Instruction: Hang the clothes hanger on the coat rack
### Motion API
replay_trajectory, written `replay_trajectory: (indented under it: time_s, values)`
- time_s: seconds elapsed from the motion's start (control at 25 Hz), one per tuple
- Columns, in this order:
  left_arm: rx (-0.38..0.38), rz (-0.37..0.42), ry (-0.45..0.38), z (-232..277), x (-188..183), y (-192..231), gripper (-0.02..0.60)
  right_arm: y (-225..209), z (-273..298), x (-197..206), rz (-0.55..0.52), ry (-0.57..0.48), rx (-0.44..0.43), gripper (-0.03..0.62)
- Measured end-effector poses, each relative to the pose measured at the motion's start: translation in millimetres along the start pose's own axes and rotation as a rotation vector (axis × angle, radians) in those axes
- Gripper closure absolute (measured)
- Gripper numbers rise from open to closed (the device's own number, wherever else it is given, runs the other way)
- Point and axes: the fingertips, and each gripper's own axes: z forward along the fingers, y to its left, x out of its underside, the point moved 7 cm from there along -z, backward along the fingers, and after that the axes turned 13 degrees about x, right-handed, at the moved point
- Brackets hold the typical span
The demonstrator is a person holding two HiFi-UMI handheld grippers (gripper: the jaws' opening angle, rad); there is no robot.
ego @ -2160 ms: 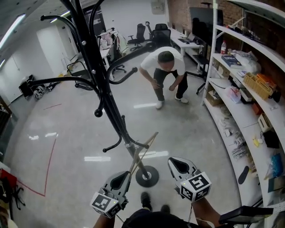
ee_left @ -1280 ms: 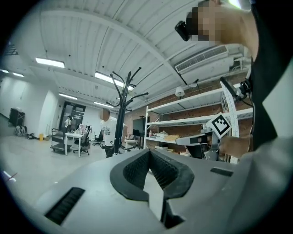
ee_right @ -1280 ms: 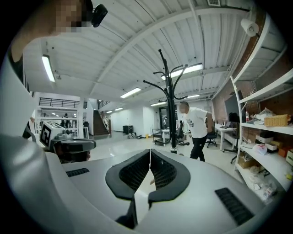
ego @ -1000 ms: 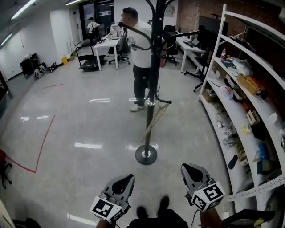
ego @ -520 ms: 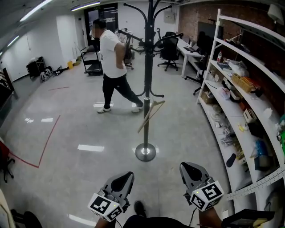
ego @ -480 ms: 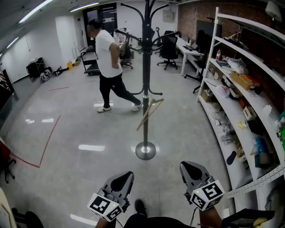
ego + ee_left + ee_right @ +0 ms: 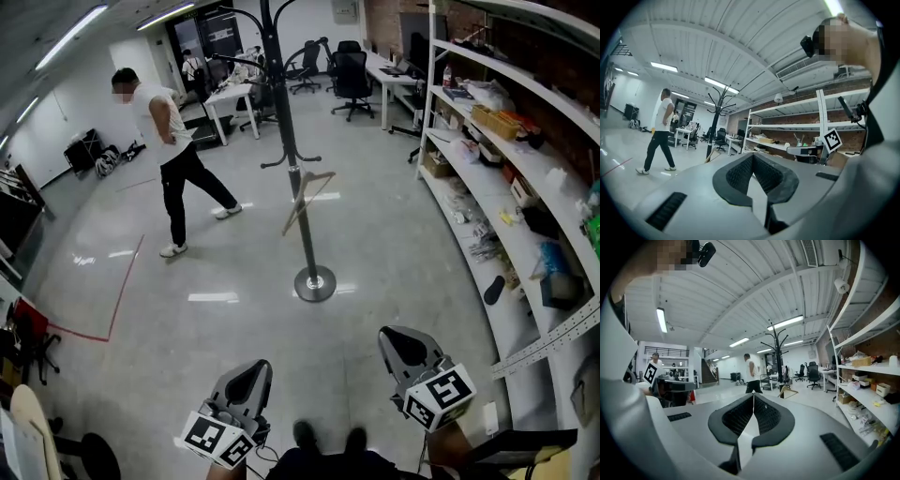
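A black coat rack (image 7: 289, 155) stands on a round base (image 7: 315, 283) in the middle of the floor, well ahead of me. A wooden clothes hanger (image 7: 306, 200) hangs tilted from one of its low hooks. My left gripper (image 7: 246, 378) and right gripper (image 7: 403, 345) are held low at the near edge of the head view, far from the rack, both shut with nothing between the pads. The left gripper view shows the left gripper (image 7: 753, 157), with the rack (image 7: 714, 125) and hanger (image 7: 711, 157) small in the distance. Past the right gripper (image 7: 753, 396) its own view shows the rack (image 7: 778, 361) and hanger (image 7: 788, 391).
A person in a white shirt (image 7: 169, 159) walks across the floor left of the rack. Long white shelves (image 7: 511, 202) full of items run along the right side. Desks and office chairs (image 7: 352, 80) stand at the back. A red tape line (image 7: 114, 300) marks the floor at left.
The rack and hanger now sit farther away and more to the left in the head view. The person has walked off to the left. Both grippers stay shut and low.
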Motion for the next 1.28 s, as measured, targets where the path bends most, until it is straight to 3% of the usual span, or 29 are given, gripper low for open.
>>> replay_trajectory:
  time_s: [0.24, 0.44, 0.68, 0.96, 1.28]
  values:
    - [0.053, 0.054, -0.014, -40, -10, -17, 0.58, 42, -34, -15, -0.11, -0.055, 0.071, 0.586]
    - [0.107, 0.051, -0.007, -92, 3, -24, 0.58, 90, -63, 0, -0.055, -0.032, 0.098, 0.586]
    - [0.144, -0.007, -0.017, -142, 10, -15, 0.581, 134, -100, 7, -0.043, 0.024, 0.175, 0.586]
    - [0.155, 0.0, -0.017, -145, 13, -54, 0.581, 117, -146, -1, -0.051, -0.01, 0.203, 0.588]
    - [0.102, -0.041, 0.005, -122, 23, -152, 0.58, 53, -224, 16, -0.017, -0.009, 0.161, 0.588]
